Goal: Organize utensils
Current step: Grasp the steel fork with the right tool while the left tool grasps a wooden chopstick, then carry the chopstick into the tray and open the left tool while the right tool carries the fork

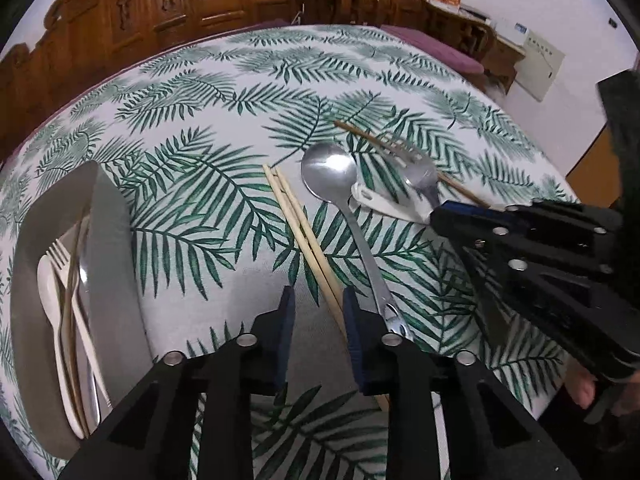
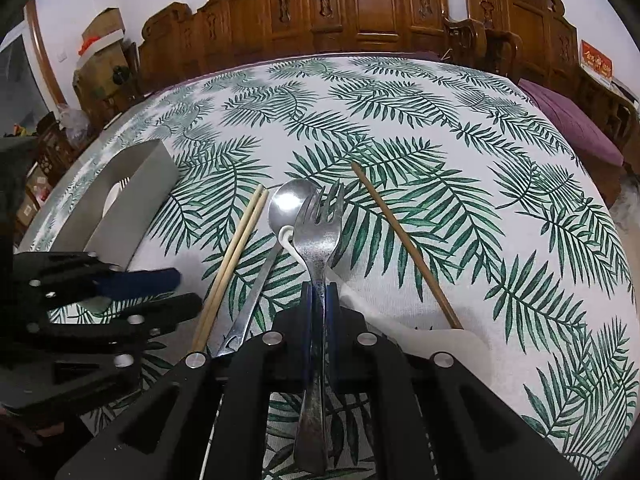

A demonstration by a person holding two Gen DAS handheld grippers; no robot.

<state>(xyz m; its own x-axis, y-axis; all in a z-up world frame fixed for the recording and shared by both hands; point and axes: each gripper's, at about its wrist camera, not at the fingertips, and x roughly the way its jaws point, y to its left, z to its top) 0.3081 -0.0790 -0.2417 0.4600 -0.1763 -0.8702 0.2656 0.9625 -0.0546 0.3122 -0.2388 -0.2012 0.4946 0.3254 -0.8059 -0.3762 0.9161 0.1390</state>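
Note:
My right gripper is shut on the handle of a metal fork, tines pointing away and raised over the table. The same fork shows in the left wrist view, held by the right gripper. Under it lies a white plastic utensil. A metal spoon lies beside a pair of pale chopsticks. My left gripper hangs open low over those chopsticks, which run between its fingers close to the right pad. One darker chopstick lies to the right.
A grey tray at the left holds a white plastic fork, a white spoon and chopsticks. The leaf-print tablecloth covers the table. Carved wooden chairs line its far edge. A hand shows at the lower right of the left wrist view.

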